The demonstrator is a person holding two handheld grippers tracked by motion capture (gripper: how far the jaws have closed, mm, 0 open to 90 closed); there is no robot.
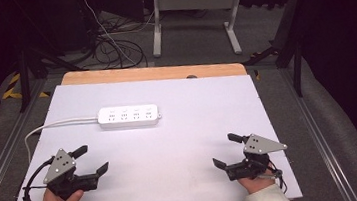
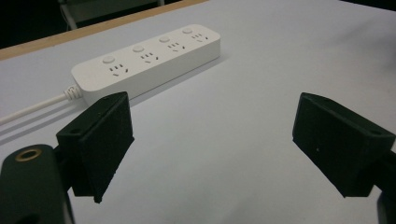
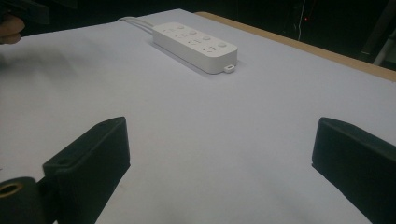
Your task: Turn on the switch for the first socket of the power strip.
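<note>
A white power strip (image 1: pixel 129 115) with several sockets lies flat in the far middle of the white table (image 1: pixel 204 128); its white cord (image 1: pixel 51 126) runs off to the left. The left gripper view shows the power strip (image 2: pixel 149 58) ahead beyond the jaws, and the right gripper view shows the power strip (image 3: pixel 196 45) farther off. My left gripper (image 1: pixel 91 160) rests near the front left, open, nothing between its jaws. My right gripper (image 1: pixel 226 150) rests near the front right, also open and holding nothing. Both stand well apart from the strip.
A wooden strip (image 1: pixel 153 73) edges the table's far side. Beyond it stand a white desk frame (image 1: pixel 192 13) and tangled cables (image 1: pixel 111 50) on the floor. Metal rails (image 1: pixel 321 136) run along both sides of the table.
</note>
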